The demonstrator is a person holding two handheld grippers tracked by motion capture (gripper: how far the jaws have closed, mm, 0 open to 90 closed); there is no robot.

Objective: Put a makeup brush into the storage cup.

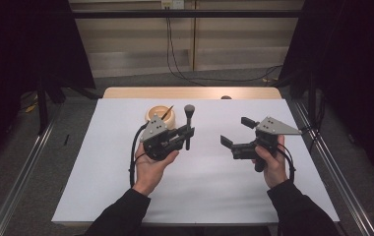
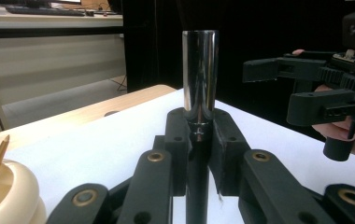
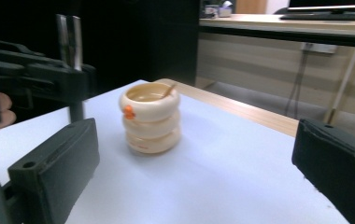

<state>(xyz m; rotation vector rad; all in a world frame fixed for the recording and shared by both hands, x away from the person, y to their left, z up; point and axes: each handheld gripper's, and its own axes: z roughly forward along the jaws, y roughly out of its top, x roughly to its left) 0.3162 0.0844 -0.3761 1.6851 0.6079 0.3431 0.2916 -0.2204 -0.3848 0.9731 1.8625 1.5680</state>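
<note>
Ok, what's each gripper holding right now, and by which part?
The left gripper is shut on the makeup brush, clamping its dark handle just below the shiny metal ferrule. The right gripper is open and holds nothing.

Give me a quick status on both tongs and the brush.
Left tongs shut on the brush, held upright. Right tongs open, empty. Cream holder behind, a pencil inside; nothing blocking.

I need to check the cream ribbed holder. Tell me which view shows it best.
The right gripper view: the cream ribbed holder stands whole and unblocked, its stacked rings and orange mark plain. The high view shows it small, partly behind the left claw. The left gripper view catches its rim at the edge.
</note>
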